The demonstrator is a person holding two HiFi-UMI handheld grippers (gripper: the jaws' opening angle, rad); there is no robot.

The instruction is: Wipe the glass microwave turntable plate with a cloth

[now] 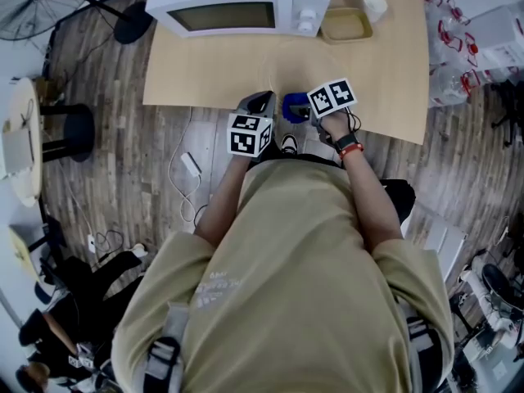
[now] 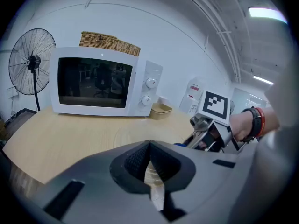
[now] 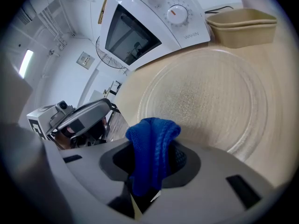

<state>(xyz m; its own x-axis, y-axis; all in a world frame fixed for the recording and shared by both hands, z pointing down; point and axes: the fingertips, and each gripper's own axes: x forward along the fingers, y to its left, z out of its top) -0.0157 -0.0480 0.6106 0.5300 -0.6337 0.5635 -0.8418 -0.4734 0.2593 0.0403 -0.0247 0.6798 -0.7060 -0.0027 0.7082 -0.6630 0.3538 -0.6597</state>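
Note:
The clear glass turntable plate [image 3: 205,94] lies flat on the wooden table [image 1: 205,72] in front of the microwave; it shows only faintly in the head view [image 1: 315,65] and the left gripper view [image 2: 140,133]. My right gripper [image 3: 152,164] is shut on a folded blue cloth [image 3: 152,146], held just above the plate's near rim. In the head view the cloth [image 1: 292,105] sits at the table's front edge under the right gripper [image 1: 298,111]. My left gripper [image 2: 149,147] is shut with nothing between its pads and hovers beside the right one [image 1: 262,102], near the plate's left edge.
A white microwave [image 1: 237,6] with its door closed stands at the back of the table. Stacked tan trays [image 3: 243,20] and a white cup [image 1: 374,5] sit to its right. A fan [image 2: 30,62] stands left of the table, and a wicker basket [image 2: 110,43] rests on the microwave.

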